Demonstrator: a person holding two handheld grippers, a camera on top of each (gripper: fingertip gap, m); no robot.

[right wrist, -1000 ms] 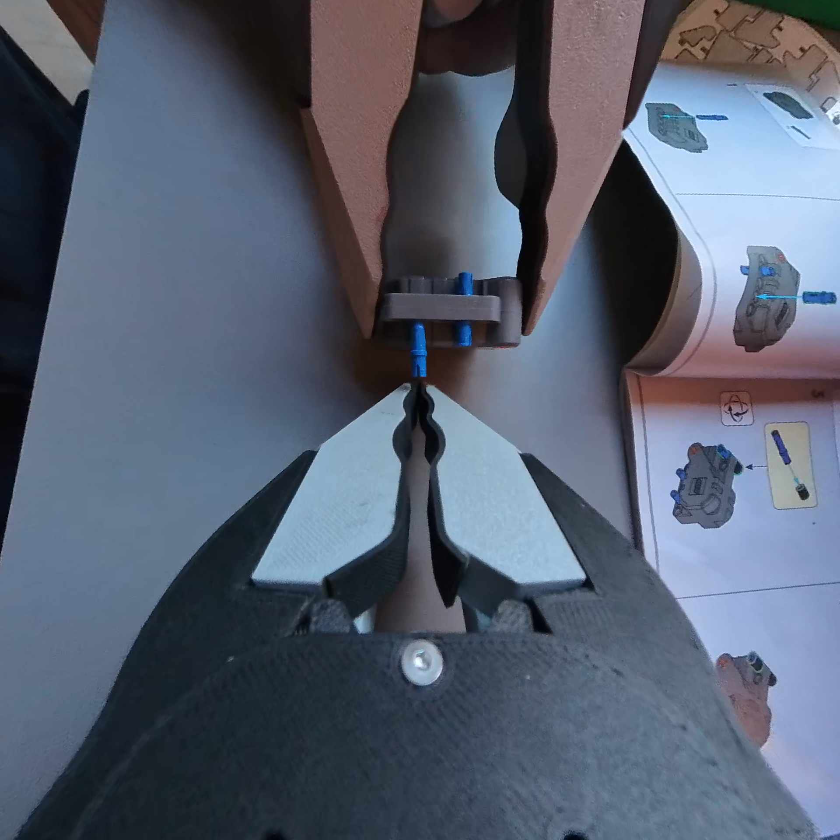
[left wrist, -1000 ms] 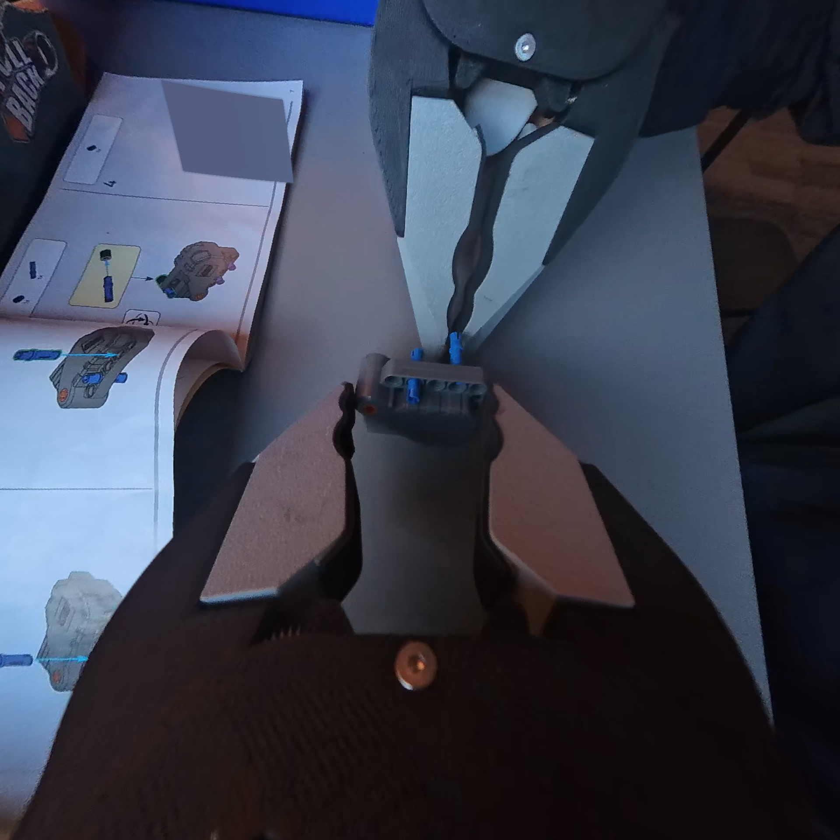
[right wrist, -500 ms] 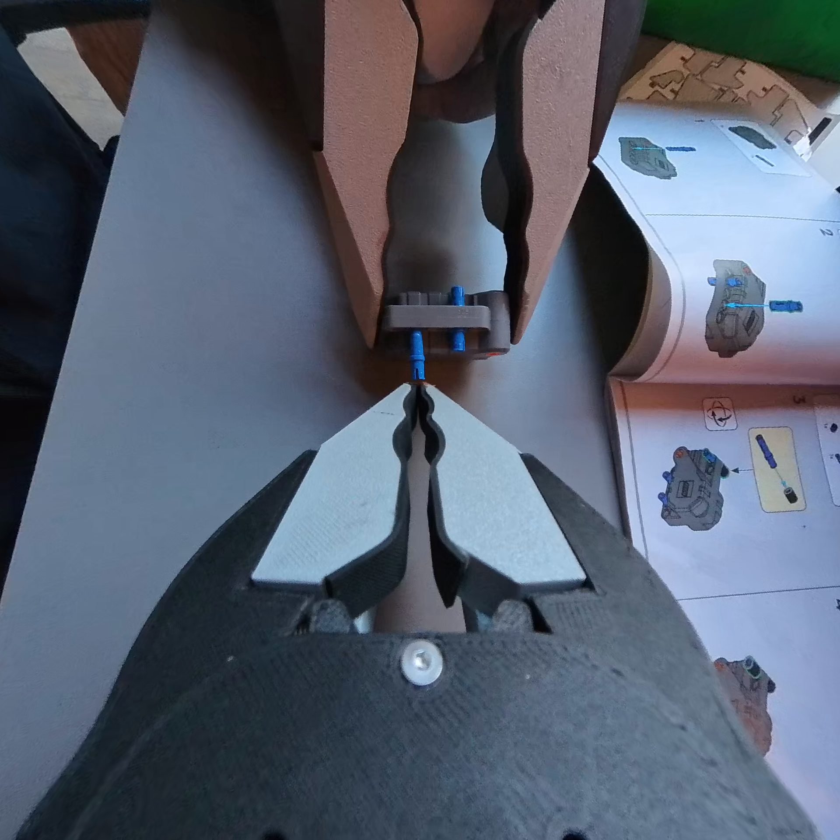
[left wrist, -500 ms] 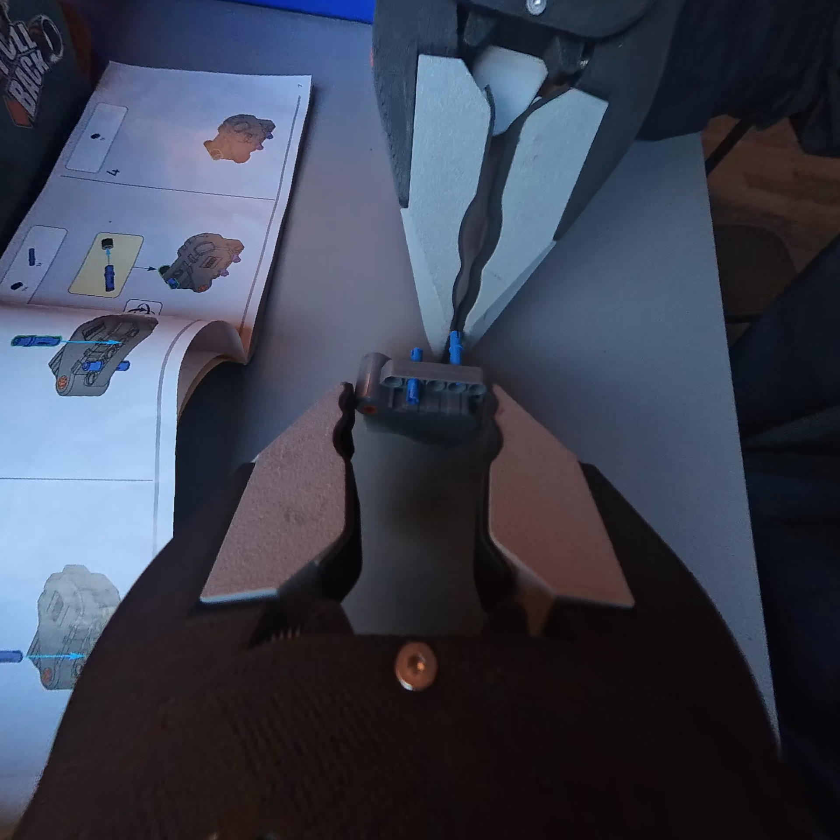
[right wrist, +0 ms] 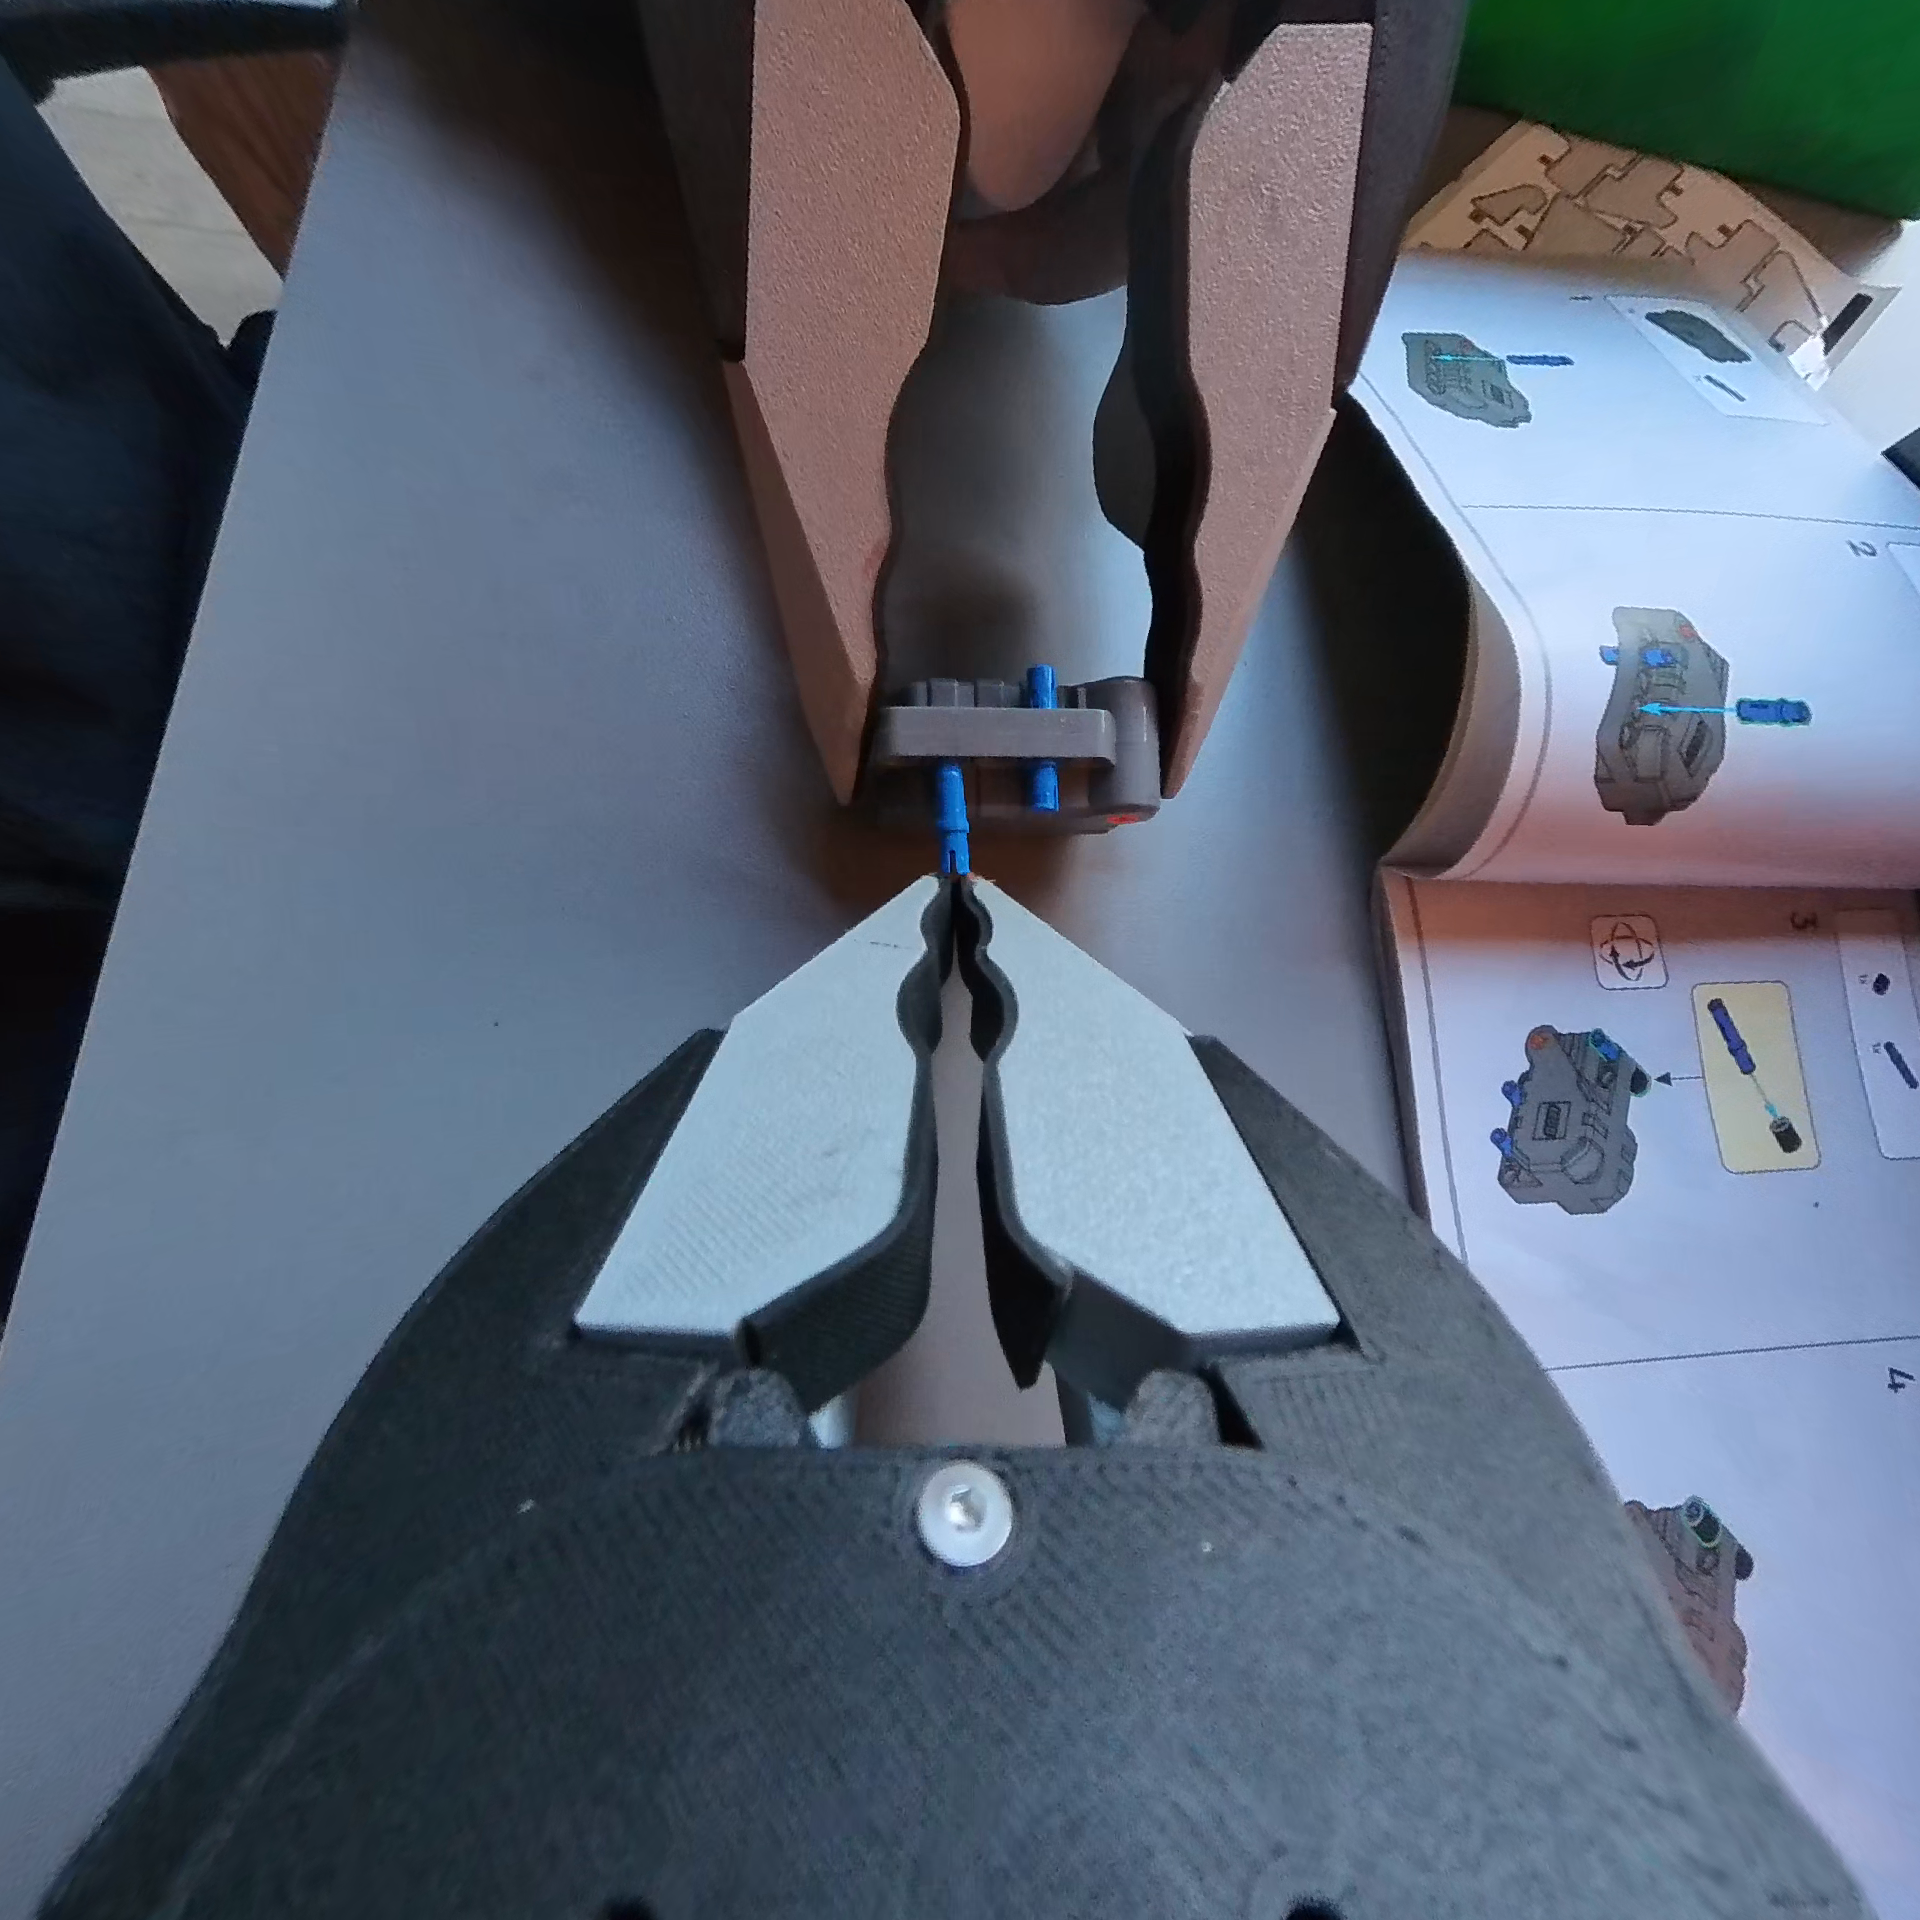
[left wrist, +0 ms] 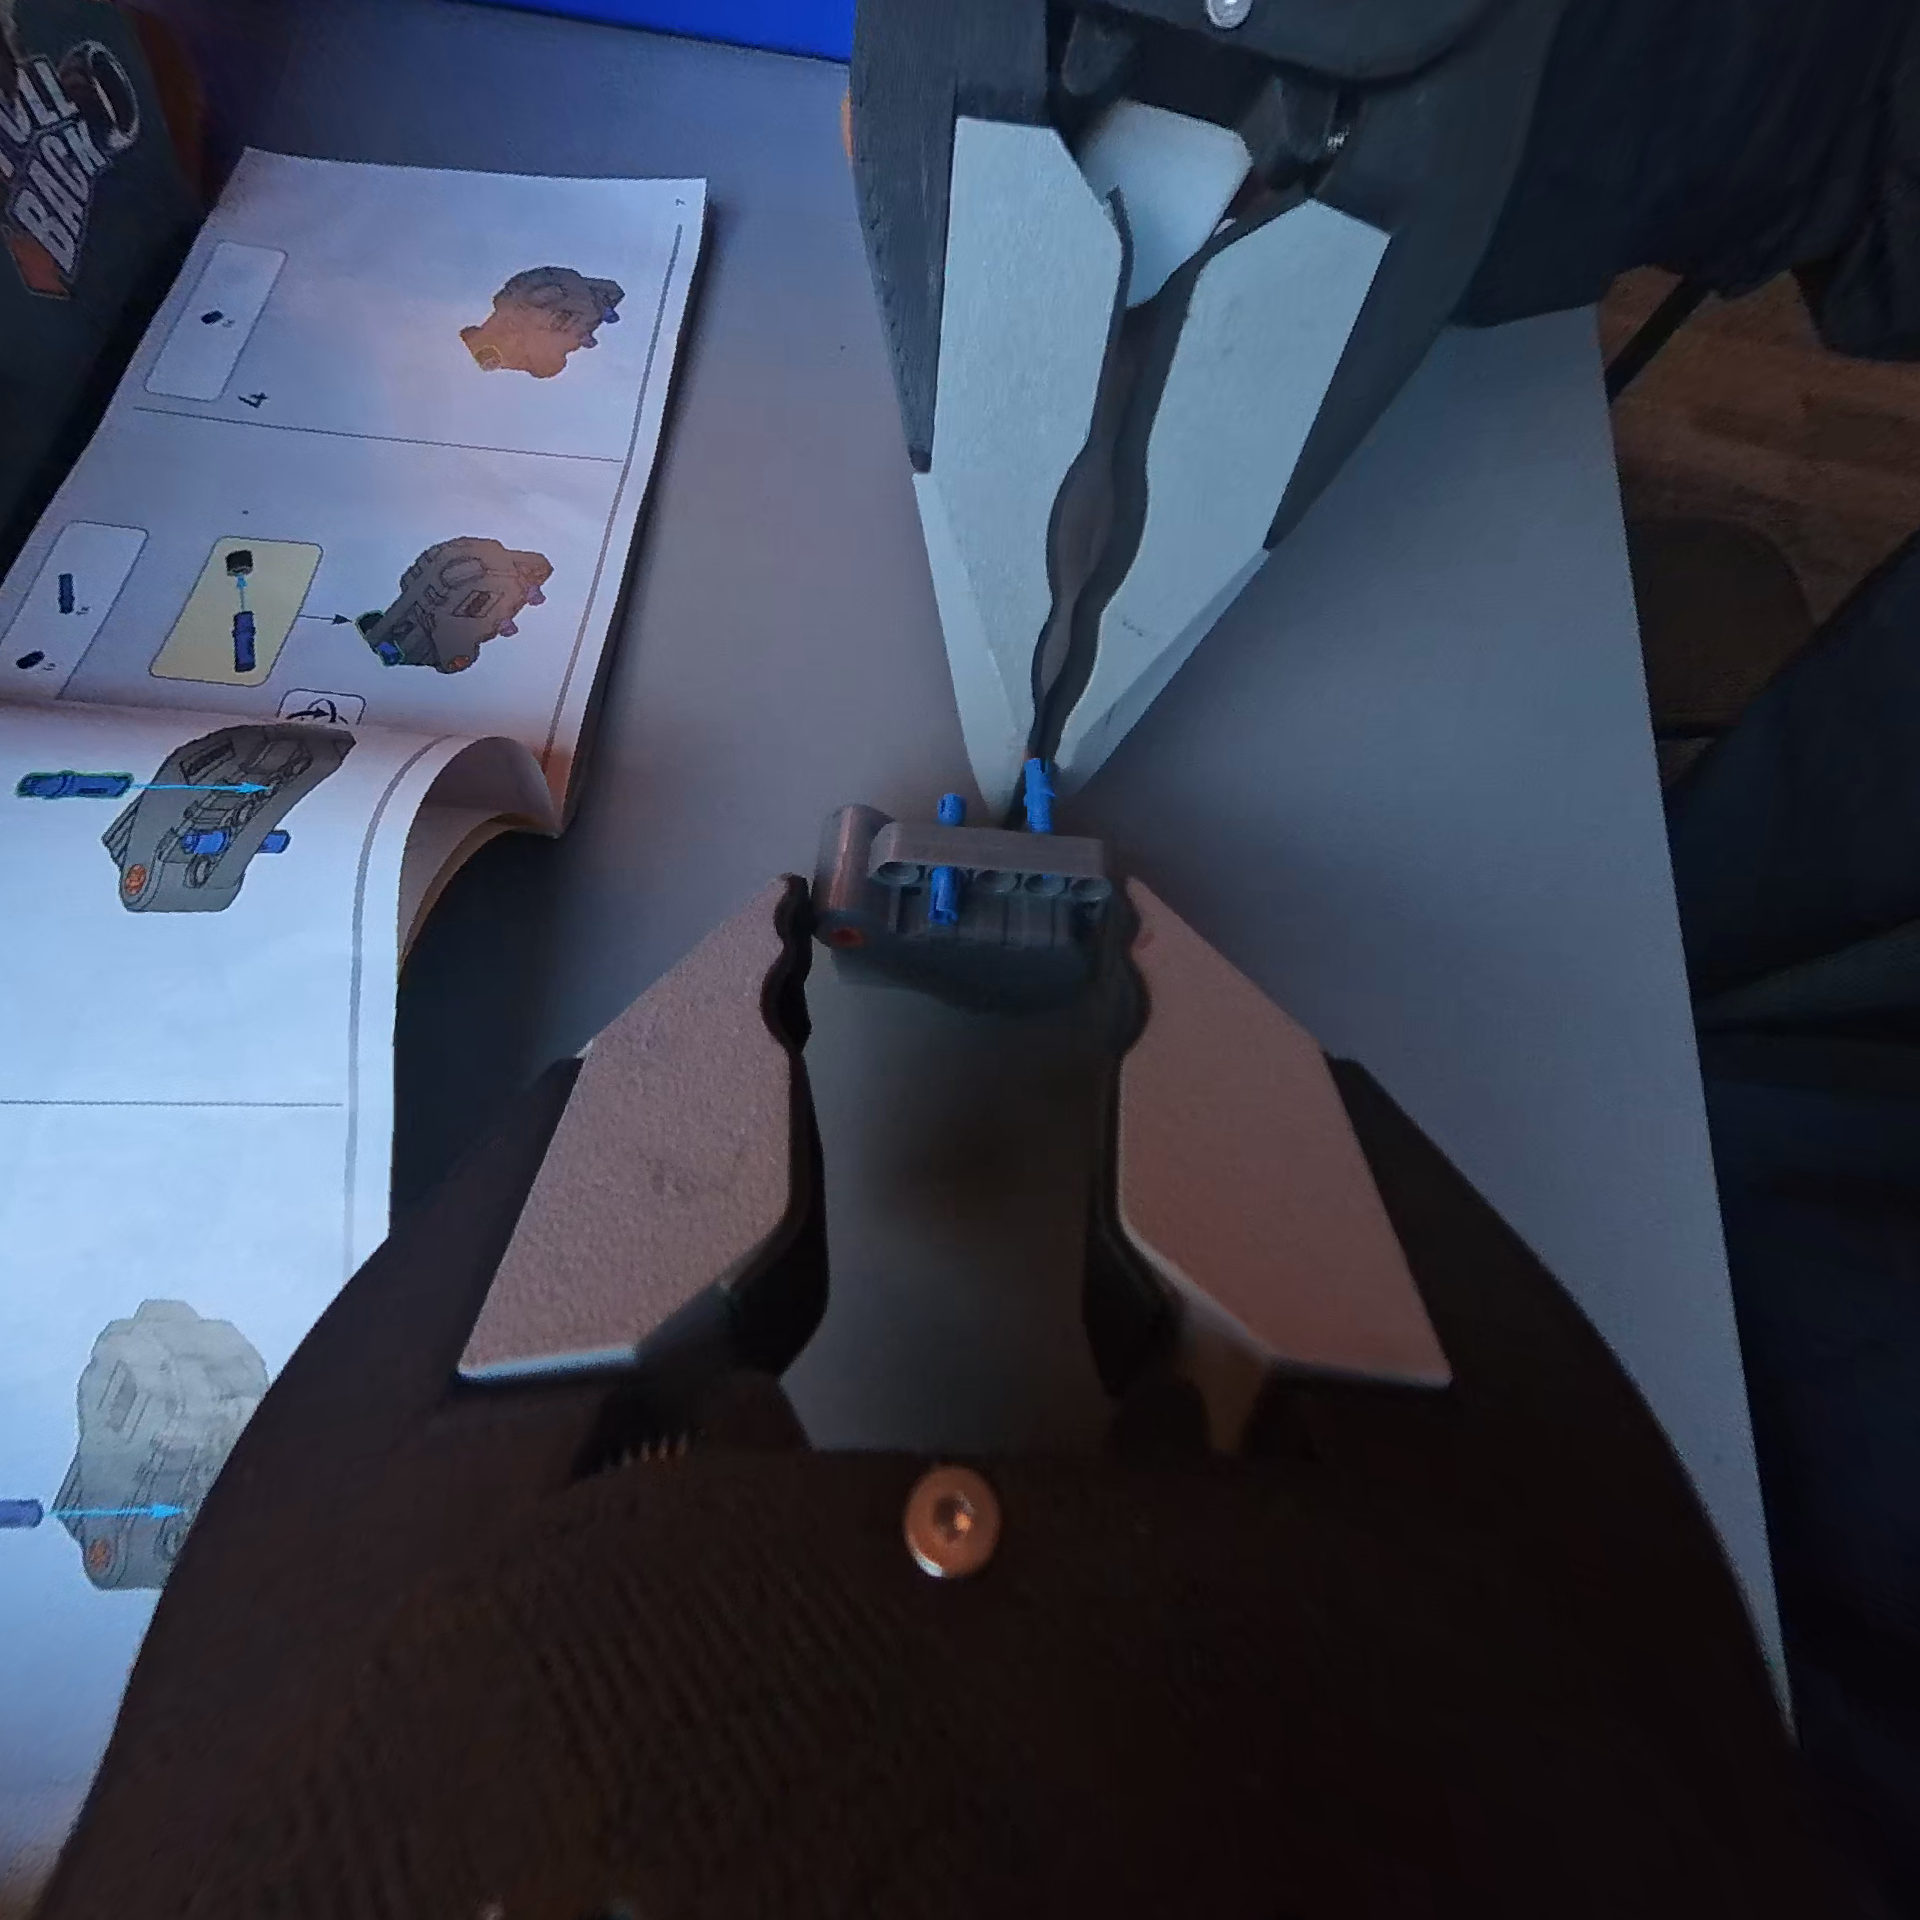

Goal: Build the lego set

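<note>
My left gripper (left wrist: 961,909) is shut on a grey lego motor block (left wrist: 971,904), held between its brown fingertips just above the grey table (left wrist: 1403,831). One blue pin (left wrist: 943,896) sits through the block. My right gripper (right wrist: 954,883) is shut on the tip of a second blue pin (right wrist: 951,816), whose far end is in the block's (right wrist: 1003,732) side hole. From the left wrist view the right gripper (left wrist: 1039,774) comes in from the far side, holding that pin (left wrist: 1037,795). The left gripper (right wrist: 1013,748) faces me in the right wrist view.
An open instruction booklet (left wrist: 312,582) lies left of the block; it also shows in the right wrist view (right wrist: 1662,831). A dark box (left wrist: 62,197) stands at the far left corner. A cardboard sheet (right wrist: 1621,197) and a green thing (right wrist: 1704,94) lie beyond the booklet. The tips of both grippers are at nearly the same place. About 25 cm separates my left fingertips from the green thing (right wrist: 1704,94).
The block and the pin stay together between the two grippers. The right gripper has drawn back and tilted slightly; both remain shut.
</note>
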